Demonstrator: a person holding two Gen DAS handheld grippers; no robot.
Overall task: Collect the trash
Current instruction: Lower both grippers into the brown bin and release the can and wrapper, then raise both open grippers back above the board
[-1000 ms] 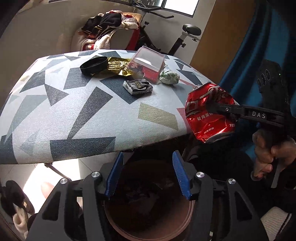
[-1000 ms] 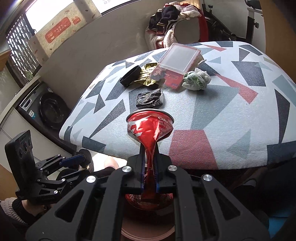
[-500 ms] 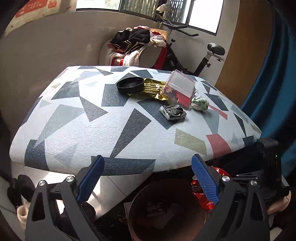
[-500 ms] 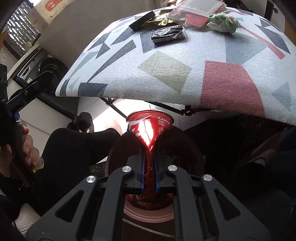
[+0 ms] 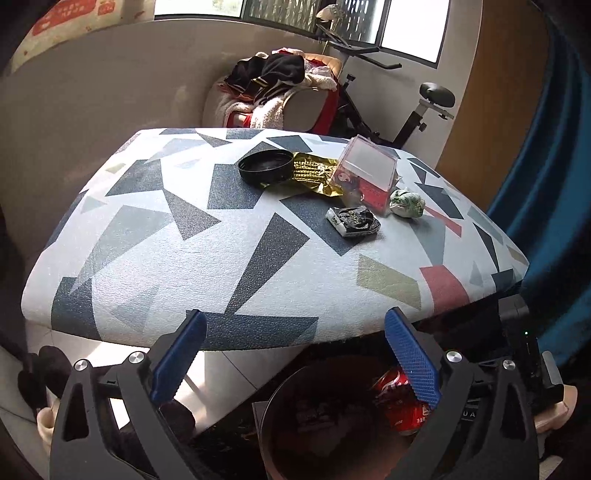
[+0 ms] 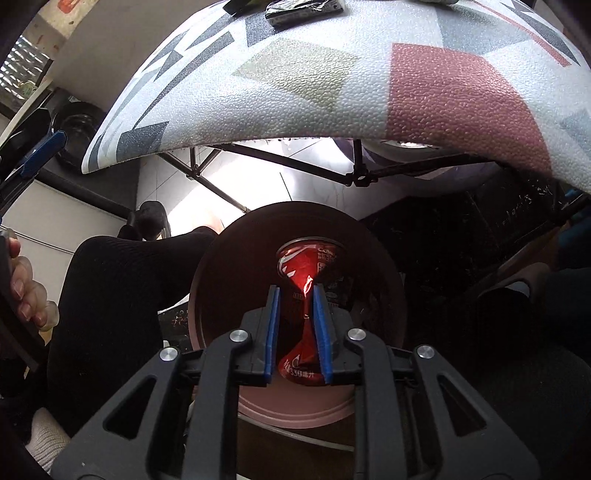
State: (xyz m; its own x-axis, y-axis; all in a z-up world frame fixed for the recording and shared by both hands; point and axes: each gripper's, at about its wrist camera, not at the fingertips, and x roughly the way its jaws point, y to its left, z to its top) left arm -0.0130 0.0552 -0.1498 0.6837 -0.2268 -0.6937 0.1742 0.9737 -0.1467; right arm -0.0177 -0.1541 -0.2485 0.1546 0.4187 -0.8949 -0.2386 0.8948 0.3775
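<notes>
One can (image 6: 308,295) between tongs (image 6: 297,310) (opening)

We see daylight from the windows (image 5: 402,33) behind wash the patterned table (image 5: 221,236), leaving the bin (image 6: 229,266) below in deep shadow. Fisheye curvature bends every edge, corners vignette black, yet focus holds sharp.

an exercise bike (image 5: 417,110) and a clothes-heaped chair (image 5: 284,96) stand behind the patterned table (image 5: 184,258).
</notes>
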